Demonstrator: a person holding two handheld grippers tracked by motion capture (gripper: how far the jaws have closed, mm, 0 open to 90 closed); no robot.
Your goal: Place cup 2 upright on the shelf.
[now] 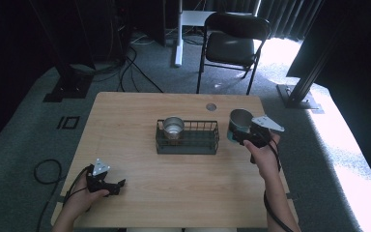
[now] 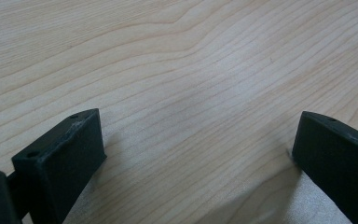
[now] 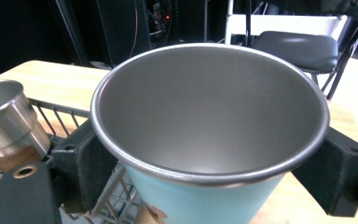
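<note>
Left gripper [image 1: 107,186] rests low at the near table [image 1: 125,111] edge, jaws spread, nothing between them. Right gripper [image 1: 244,137] clamps the teal cup [image 1: 238,126] upright, mouth up, lifted just right of the wire basket [image 1: 187,145]. Basket's right half lies leftward of the cup; steel cup [image 1: 173,127] fills its left end.

We look down on a pale wooden table [image 1: 140,169] standing on grey-green carpet [image 1: 24,130] in a dim room. Beyond it a black folding chair [image 1: 232,46] sits empty beside a white desk leg [image 1: 178,34]. Black cables [image 1: 130,67] trail across the floor near dark stands, black curtains [image 1: 290,14] hang behind, and bright daylight [image 1: 357,159] spills along the right side.
</note>
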